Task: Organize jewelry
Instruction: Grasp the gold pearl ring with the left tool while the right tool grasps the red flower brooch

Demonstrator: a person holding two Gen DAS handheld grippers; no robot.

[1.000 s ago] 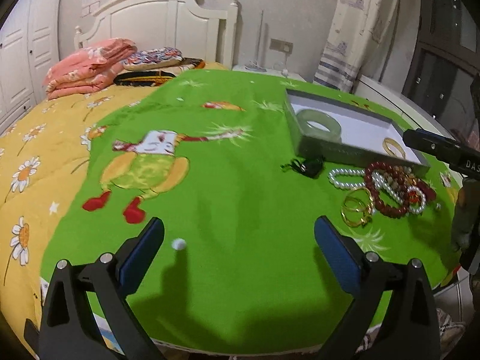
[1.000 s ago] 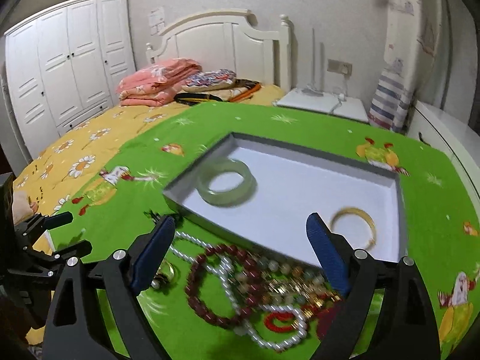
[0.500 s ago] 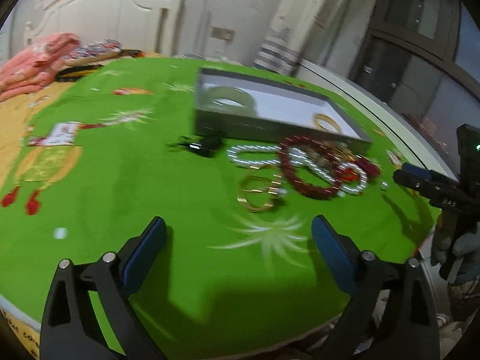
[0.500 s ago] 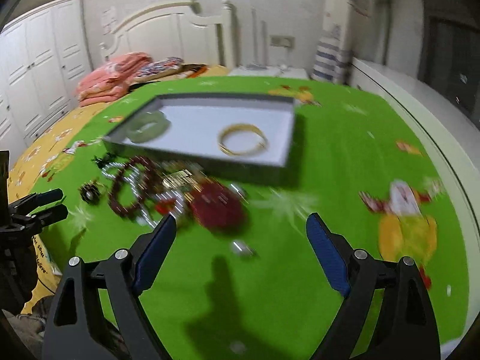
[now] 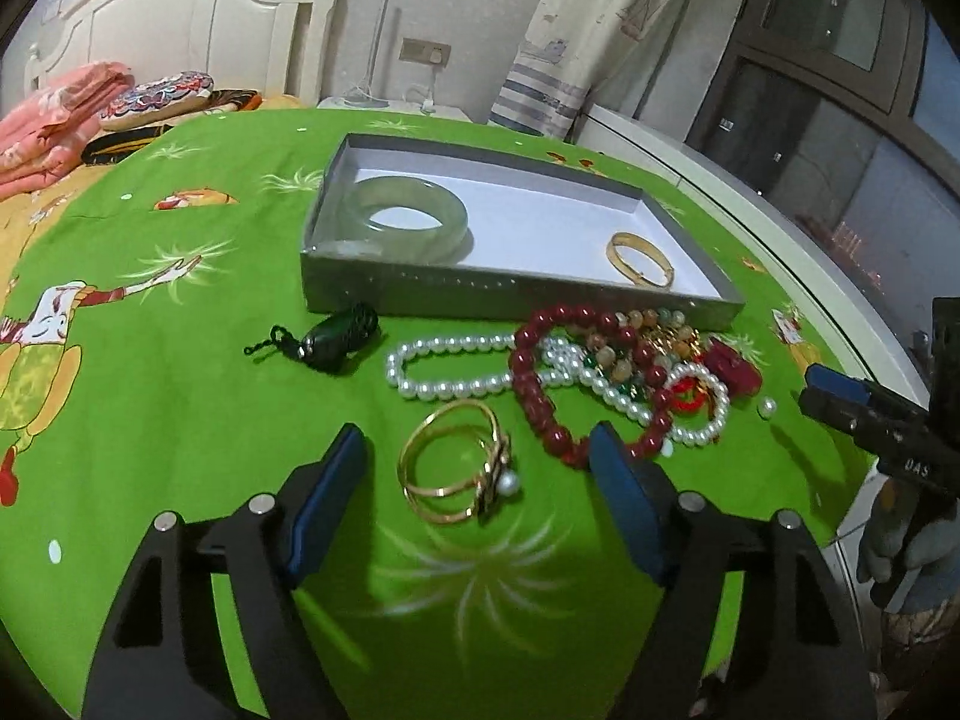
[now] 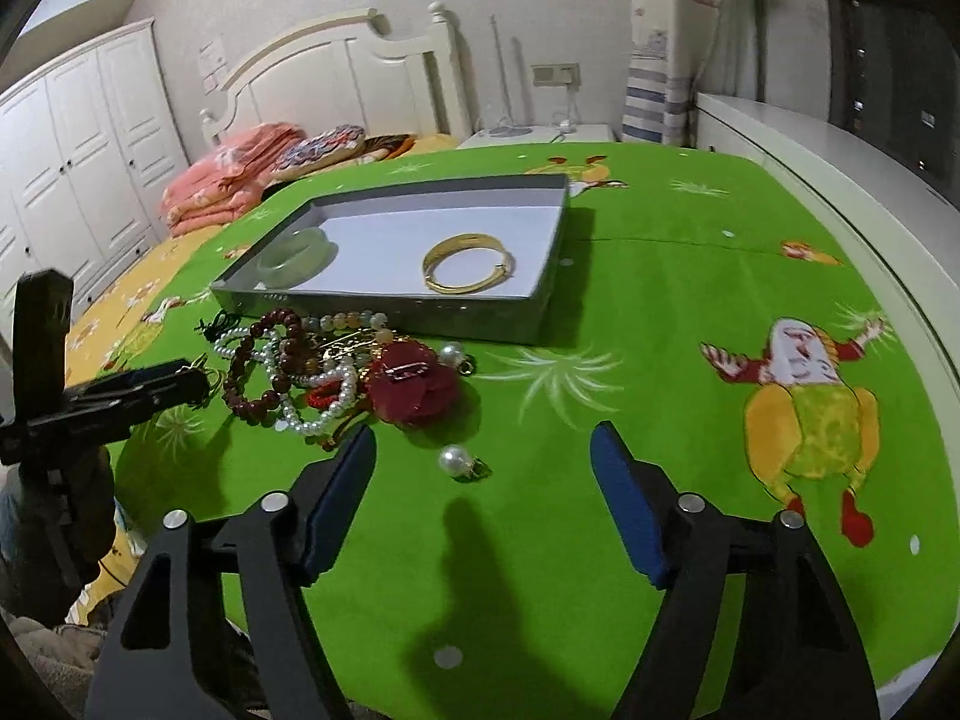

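Left tongs (image 5: 477,474) spread wide, low over bed (image 5: 180,360), straddling gold coil bracelet (image 5: 456,462), not touching. Right tongs (image 6: 483,468) agape, empty, pearl earring (image 6: 459,461) between tips. Jewelry pile (image 5: 624,372) against tray (image 5: 522,294) front wall.

Your left tool (image 6: 180,387) covers the gold ring in the right wrist view. The jade bangle (image 6: 294,255) looks blurred behind the tray (image 6: 384,309) wall. In the tangled pile (image 5: 654,360), you probably can't separate the strands under the red bead bracelet (image 5: 576,384).
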